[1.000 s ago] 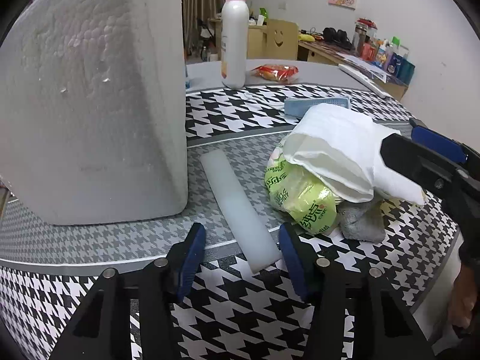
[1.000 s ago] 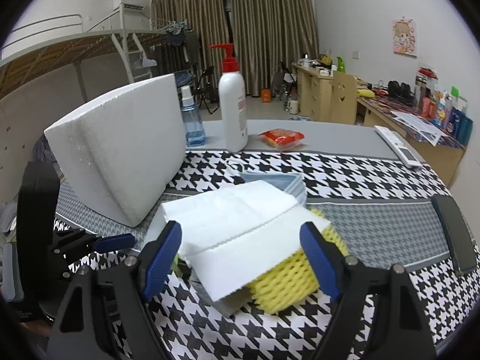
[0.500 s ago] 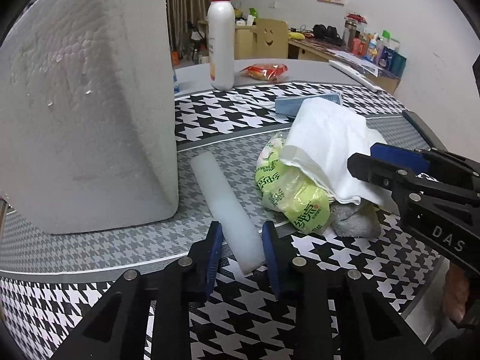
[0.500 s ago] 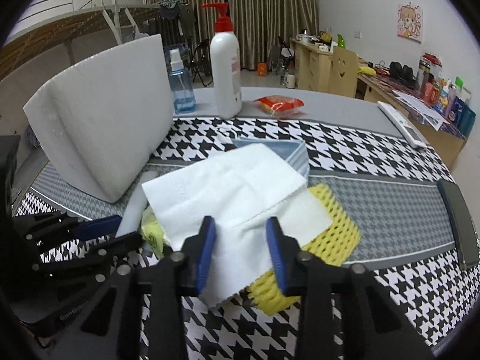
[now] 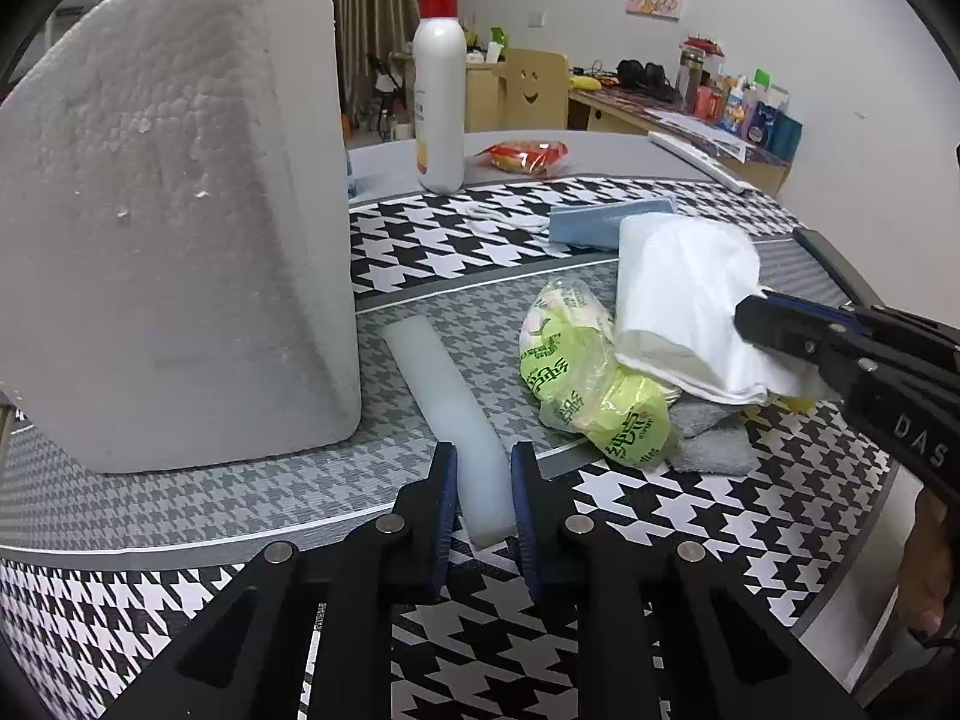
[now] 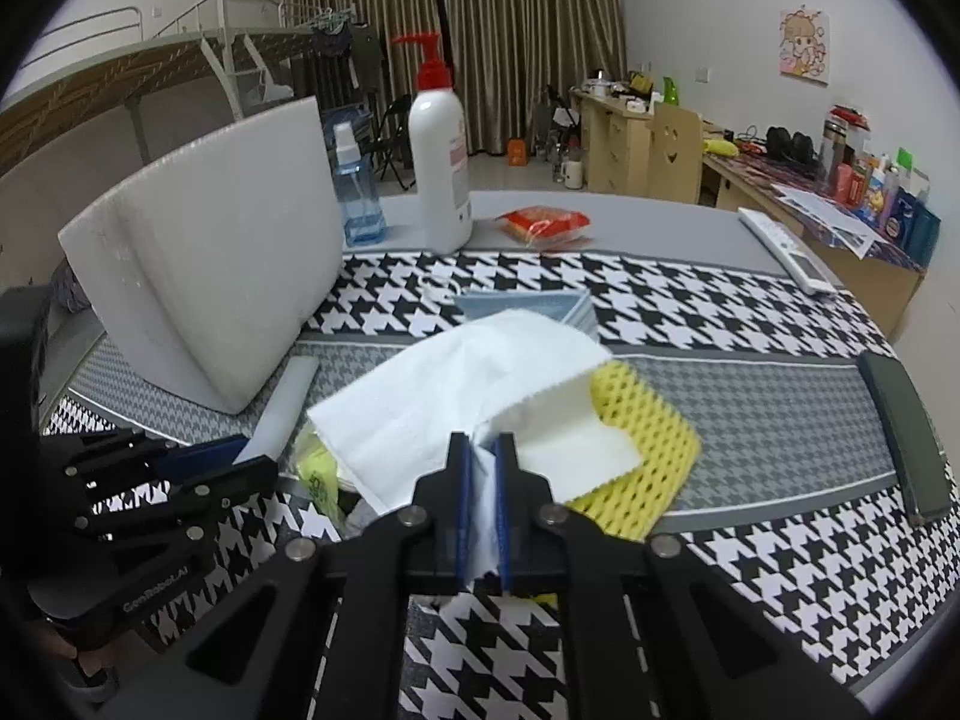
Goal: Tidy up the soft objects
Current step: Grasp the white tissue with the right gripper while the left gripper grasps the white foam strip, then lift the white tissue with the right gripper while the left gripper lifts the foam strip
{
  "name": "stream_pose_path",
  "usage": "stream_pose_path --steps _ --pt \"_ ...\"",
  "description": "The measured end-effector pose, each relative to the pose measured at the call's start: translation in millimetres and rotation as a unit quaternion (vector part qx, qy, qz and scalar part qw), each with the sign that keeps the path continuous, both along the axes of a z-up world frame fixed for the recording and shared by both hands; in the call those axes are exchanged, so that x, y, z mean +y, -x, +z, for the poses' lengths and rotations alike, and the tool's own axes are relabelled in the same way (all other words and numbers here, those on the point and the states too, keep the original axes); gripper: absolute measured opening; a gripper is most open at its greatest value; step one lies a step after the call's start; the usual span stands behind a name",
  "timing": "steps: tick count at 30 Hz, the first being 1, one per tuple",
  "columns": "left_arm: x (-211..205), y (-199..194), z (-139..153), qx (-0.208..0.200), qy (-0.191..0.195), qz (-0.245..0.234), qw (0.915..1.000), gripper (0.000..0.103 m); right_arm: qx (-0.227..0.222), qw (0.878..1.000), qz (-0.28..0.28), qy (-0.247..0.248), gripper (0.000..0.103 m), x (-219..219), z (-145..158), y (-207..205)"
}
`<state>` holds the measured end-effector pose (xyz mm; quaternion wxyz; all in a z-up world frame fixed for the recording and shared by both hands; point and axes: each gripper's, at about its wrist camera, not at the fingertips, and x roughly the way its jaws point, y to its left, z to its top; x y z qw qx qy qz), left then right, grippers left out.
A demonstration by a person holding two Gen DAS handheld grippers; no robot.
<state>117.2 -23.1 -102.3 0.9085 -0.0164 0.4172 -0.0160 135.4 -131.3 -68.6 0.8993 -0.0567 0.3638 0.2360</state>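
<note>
Fingers [image 5: 447, 495] of my left gripper [image 5: 483, 495] have just been closing and now press both sides of the near end of the white foam strip [image 5: 447, 387], which lies flat on the tabletop [image 5: 252, 498] beside the big polystyrene block [image 5: 174, 210]. Through the left wrist camera I see a houndstooth cloth — black-and-white with a grey band across it — a green snack bag [image 5: 591, 384] just right of the strip, and a grey sponge [image 5: 708, 444] touching it. Behind stand a white pump bottle [image 5: 440, 102], a red packet [image 5: 528, 155], a cluttered desk and a cartoon poster on the wall.

From the right wrist camera, my right gripper [image 6: 482, 498] has just been closing too — its fingers [image 6: 461, 498] are pinched together on an edge of the white tissue [image 6: 444, 384], which drapes over the yellow foam net [image 6: 642, 450] and the green bag. Beyond lie a folded blue cloth [image 6: 528, 303], a blue spray bottle [image 6: 357, 192], a remote control [image 6: 786, 249], a dark phone [image 6: 900, 426], brown curtains and a loft bed [image 6: 180, 54].
</note>
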Motion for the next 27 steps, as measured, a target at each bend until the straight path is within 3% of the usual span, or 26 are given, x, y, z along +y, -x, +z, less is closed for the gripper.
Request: stream_pose_path --steps 27 --pt "3.2 37.1 42.8 -0.097 -0.008 -0.014 0.9951 0.017 -0.043 0.990 -0.002 -0.137 0.009 -44.2 58.9 23.5"
